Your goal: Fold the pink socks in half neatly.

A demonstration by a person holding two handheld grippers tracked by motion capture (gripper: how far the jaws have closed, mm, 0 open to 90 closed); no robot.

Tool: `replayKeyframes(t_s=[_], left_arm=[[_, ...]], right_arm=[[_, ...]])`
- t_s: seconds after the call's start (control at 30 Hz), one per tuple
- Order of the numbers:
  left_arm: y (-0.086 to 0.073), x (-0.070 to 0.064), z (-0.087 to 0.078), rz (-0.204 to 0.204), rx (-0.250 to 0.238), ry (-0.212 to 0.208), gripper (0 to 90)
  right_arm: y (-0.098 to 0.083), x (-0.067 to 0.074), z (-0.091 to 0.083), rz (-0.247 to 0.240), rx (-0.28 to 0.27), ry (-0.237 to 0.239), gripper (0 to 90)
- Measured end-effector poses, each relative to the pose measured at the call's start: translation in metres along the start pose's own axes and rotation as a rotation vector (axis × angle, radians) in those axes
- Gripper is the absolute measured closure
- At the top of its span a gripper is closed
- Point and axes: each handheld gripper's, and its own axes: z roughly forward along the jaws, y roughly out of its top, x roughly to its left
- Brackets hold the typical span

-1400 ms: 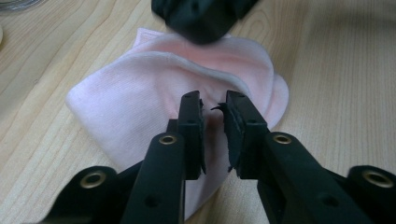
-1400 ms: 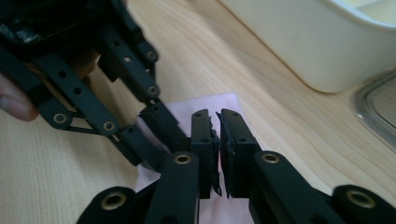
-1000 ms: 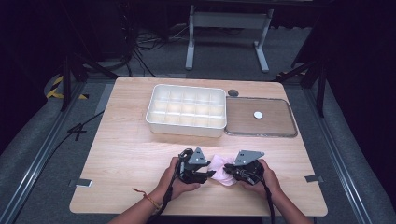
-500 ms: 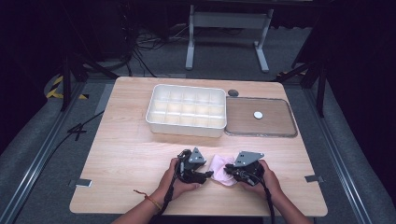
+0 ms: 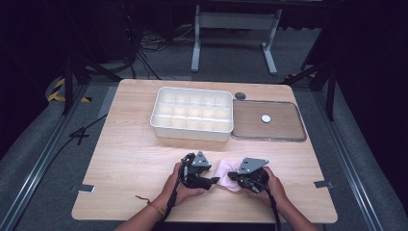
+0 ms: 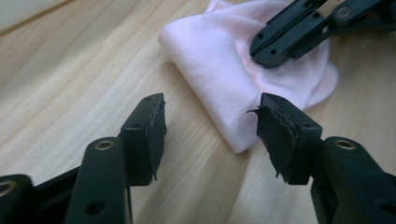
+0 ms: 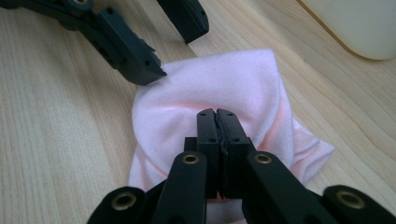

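We see a pink cloth (image 5: 226, 171), folded, lying on the wooden table (image 5: 130, 163) in the lower middle of the high view, between the two hands. Left gripper (image 6: 210, 128): jaws apart, having just been opening, with the cloth's near corner lying between them but no pad pressing on it. Right gripper (image 7: 217, 123): jaws together, pinched on a fold of the pink cloth at the centre of its own view. White compartment tray (image 5: 192, 114) sits at upper centre, a flat lid (image 5: 269, 122) just right of it.
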Motion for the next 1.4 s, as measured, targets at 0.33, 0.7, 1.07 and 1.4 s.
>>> replayKeyframes(t_s=[0.33, 0.7, 1.07, 1.4], left_arm=[[0.002, -0.008, 0.009, 0.012, 0.015, -0.028, 54.6], [0.004, 0.002, 0.006, -0.052, 0.008, 0.029, 48.5], [0.009, -0.003, 0.012, 0.012, 0.036, 0.052, 47.9], [0.008, -0.007, 0.013, 0.035, 0.029, 0.016, 67.1]], right_arm=[[0.0, 0.004, 0.002, -0.036, -0.011, -0.027, 89.4], [-0.001, 0.0, 0.002, -0.012, -0.028, 0.006, 89.2], [-0.003, 0.003, 0.0, -0.047, -0.022, 0.039, 89.6], [0.0, 0.004, -0.011, -0.025, -0.043, 0.004, 81.6]])
